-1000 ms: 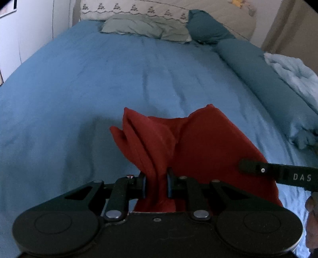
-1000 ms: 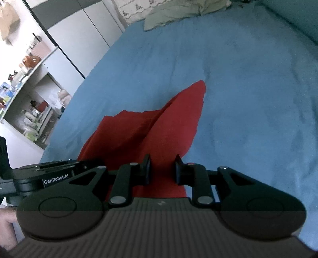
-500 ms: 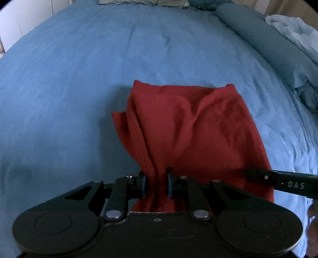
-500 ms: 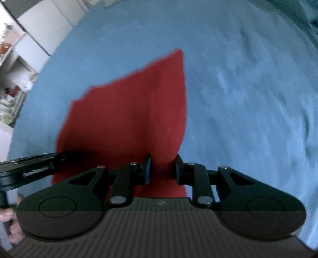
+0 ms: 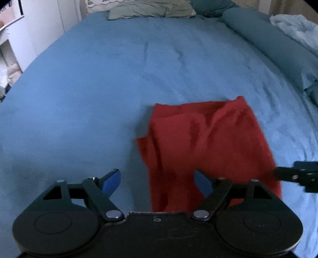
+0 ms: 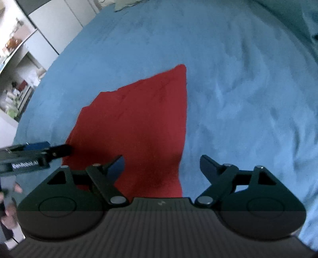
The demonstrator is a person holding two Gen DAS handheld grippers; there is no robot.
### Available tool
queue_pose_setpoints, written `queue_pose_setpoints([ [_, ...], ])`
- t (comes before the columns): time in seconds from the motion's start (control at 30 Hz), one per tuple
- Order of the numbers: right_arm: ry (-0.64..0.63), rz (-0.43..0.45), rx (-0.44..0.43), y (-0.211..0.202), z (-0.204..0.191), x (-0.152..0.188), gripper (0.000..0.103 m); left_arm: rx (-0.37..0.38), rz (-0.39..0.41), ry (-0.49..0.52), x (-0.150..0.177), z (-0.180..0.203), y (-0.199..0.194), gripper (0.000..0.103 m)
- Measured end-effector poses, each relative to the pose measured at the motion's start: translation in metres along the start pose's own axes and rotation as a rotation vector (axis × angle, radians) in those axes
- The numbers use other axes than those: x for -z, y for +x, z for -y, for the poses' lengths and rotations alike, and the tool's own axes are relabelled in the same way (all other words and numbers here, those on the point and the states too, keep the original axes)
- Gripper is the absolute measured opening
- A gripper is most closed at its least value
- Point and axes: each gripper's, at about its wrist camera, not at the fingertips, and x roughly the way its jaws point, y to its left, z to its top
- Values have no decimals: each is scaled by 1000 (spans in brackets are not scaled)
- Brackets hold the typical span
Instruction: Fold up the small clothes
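A small red garment (image 5: pixel 206 146) lies folded on the blue bed sheet (image 5: pixel 99 89); it also shows in the right wrist view (image 6: pixel 137 123). My left gripper (image 5: pixel 158 181) is open and empty over the garment's near left edge. My right gripper (image 6: pixel 162 166) is open and empty over the garment's near right corner. Each gripper's tip shows at the edge of the other's view: the right one (image 5: pixel 298 175) and the left one (image 6: pixel 37 153).
Pillows (image 5: pixel 151 9) lie at the head of the bed. A dark blue bolster (image 5: pixel 274 41) and a pale crumpled blanket (image 5: pixel 296 25) lie along the right side. White cupboards and shelves (image 6: pixel 29 49) stand left of the bed.
Both grippers have opened and let go of the red garment, which now lies flat on the sheet. Both have drawn back a little.
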Motion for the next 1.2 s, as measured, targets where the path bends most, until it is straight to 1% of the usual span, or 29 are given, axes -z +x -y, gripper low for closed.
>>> queue_pose_setpoints([
  [0.07,-22,9,31,0,-1,-1,98,-31,-2,-7,5,-7,3,86],
  [0.17,-31,26,74,8,5,3,98,-54,-3,-31,17,-19,15,86],
  [0.27,-34,40,111,22,16,14,98,-59,-3,-29,35,-26,34,86],
  [0.3,-35,45,107,26,22,19,98,-54,2,-22,42,-27,40,86],
  [0.37,-28,79,86,32,32,29,100,-43,31,-5,53,-27,49,86],
  [0.4,-30,98,85,34,35,35,103,-38,55,-1,57,-27,53,88],
  [0.47,-43,139,86,35,39,43,103,-29,100,4,64,-28,55,89],
  [0.63,-79,238,93,29,38,59,103,-25,175,-7,72,-29,45,88],
  [0.67,-83,257,93,25,36,60,103,-27,186,-8,74,-31,38,86],
  [0.73,-93,302,80,6,29,63,103,-40,212,-5,73,-29,17,86],
  [0.8,-111,363,69,-23,20,65,103,-40,257,-16,73,-30,-13,86],
  [0.87,-124,408,62,-58,9,69,103,-45,299,-28,73,-29,-54,87],
  [0.9,-127,424,54,-76,4,70,103,-51,315,-34,73,-28,-71,90],
  [0.93,-126,434,52,-96,-2,72,103,-57,330,-40,74,-27,-92,93],
  [0.97,-123,440,52,-115,-8,74,103,-59,344,-45,76,-25,-114,101],
  [1.0,-119,443,57,-132,-13,77,103,-63,363,-51,78,-23,-132,103],
  [1.07,-108,456,76,-170,-23,86,103,-80,405,-54,90,-18,-175,103],
  [1.13,-99,460,97,-201,-31,98,103,-111,415,-33,103,-10,-204,103],
  [1.2,-104,459,140,-228,-39,114,103,-151,427,-22,117,-3,-226,103],
])
